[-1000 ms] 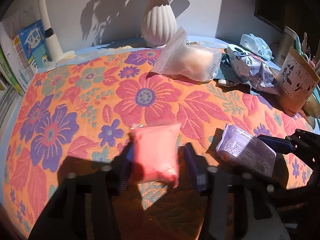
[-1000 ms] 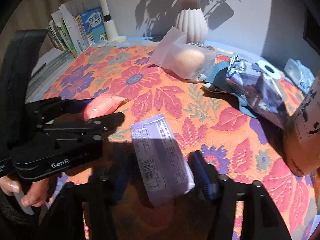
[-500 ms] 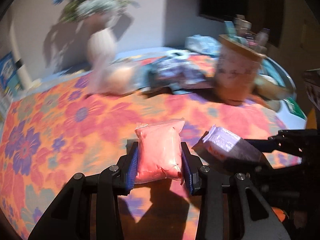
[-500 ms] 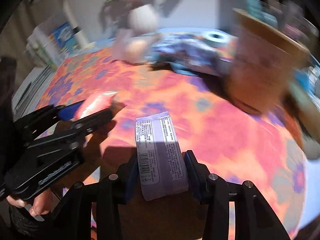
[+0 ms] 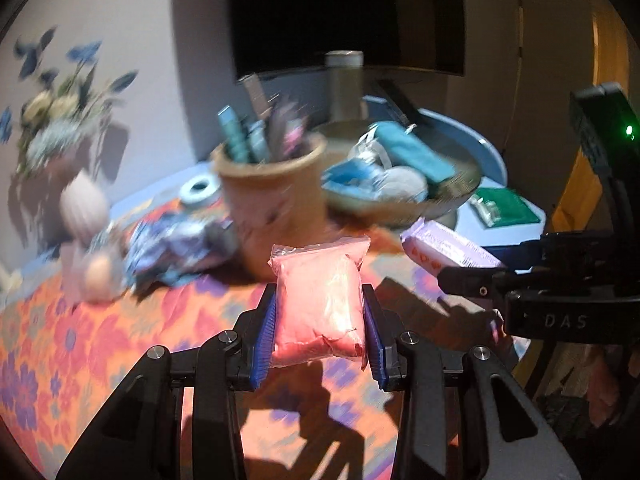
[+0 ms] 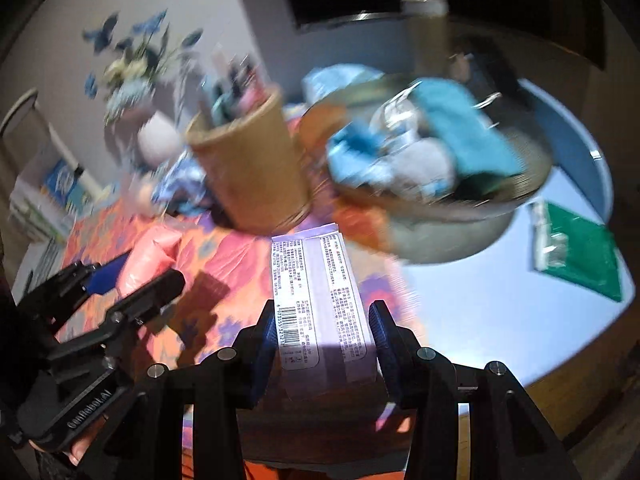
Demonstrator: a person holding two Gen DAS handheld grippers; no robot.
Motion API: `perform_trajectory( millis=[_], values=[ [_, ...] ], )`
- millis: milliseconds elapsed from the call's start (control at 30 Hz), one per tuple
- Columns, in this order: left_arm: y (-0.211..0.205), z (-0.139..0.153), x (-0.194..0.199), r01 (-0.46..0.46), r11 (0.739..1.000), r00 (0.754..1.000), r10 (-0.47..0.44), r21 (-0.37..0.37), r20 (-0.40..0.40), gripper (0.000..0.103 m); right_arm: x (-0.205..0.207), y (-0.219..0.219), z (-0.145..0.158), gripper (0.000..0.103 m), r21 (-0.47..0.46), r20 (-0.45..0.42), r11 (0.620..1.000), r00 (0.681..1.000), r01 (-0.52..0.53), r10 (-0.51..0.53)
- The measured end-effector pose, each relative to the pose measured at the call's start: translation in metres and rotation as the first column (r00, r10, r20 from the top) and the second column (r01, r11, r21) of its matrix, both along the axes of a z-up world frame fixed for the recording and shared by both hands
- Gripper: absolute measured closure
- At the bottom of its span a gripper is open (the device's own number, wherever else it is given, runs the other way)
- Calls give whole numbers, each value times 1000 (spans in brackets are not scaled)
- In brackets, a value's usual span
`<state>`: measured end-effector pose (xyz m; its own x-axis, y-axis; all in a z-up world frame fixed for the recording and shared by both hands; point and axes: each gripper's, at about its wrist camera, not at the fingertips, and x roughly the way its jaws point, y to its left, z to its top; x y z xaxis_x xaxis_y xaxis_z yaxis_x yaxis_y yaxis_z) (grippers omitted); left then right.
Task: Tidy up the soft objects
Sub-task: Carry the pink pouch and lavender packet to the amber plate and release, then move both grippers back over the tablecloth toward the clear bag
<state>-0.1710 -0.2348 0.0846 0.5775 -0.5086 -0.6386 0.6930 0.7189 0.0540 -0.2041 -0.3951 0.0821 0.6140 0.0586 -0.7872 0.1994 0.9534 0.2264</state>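
The left claw (image 5: 319,322) is clamped on a pink packet (image 5: 318,300) at lower centre of its view, above the floral surface (image 5: 80,340). The right claw (image 6: 325,344) grips a lilac packet (image 6: 320,300) at lower centre, below the blurred basket (image 6: 440,216).

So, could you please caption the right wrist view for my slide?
Right tool gripping a lilac packet above the floral tablecloth, facing a blurred basket.

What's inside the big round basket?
The basket holds a teal cloth, bright blue pieces, something pale grey and crinkly clear plastic. Blurry; whatever lies underneath is covered.
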Motion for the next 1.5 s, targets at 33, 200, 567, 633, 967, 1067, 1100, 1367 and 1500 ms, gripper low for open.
perform_trajectory(
  millis=[33, 200, 567, 633, 967, 1067, 1100, 1367, 1500],
  values=[
    [-8, 4, -2, 10, 1000, 1000, -10, -7, 5, 67, -4, -7, 6, 59, -3, 13, 1000, 1000, 14, -14],
    [-52, 26, 4, 63, 997, 998, -63, -45, 3, 67, -17, -51, 32, 59, 2, 81, 995, 991, 103, -103],
    [-127, 44, 36, 65, 998, 998, -65, -19, 23, 67, 11, -127, 54, 59, 56, 166, 971, 957, 231, -237],
    [-137, 41, 47, 49, 999, 999, -48, -16, 6, 67, 22, -139, 53, 59, 65, 165, 965, 951, 253, -261],
    [-157, 28, 79, 8, 1000, 1000, -8, -23, -11, 55, 66, -167, 45, 55, 92, 153, 953, 942, 288, -299],
    [-159, 24, 82, -29, 1000, 1000, 29, 0, -1, 30, 75, -169, 39, 42, 67, 104, 962, 957, 264, -270],
    [-159, 23, 80, -25, 1000, 1000, 25, 2, 4, 30, 74, -169, 38, 42, 61, 101, 961, 957, 268, -273],
    [-143, 33, 47, -33, 999, 998, 33, 9, 51, 30, 40, -159, 49, 42, 38, 126, 958, 950, 284, -286],
    [-125, 43, 30, -47, 999, 996, 48, -11, 72, 30, 27, -145, 55, 42, 37, 136, 962, 952, 270, -272]
  ],
)
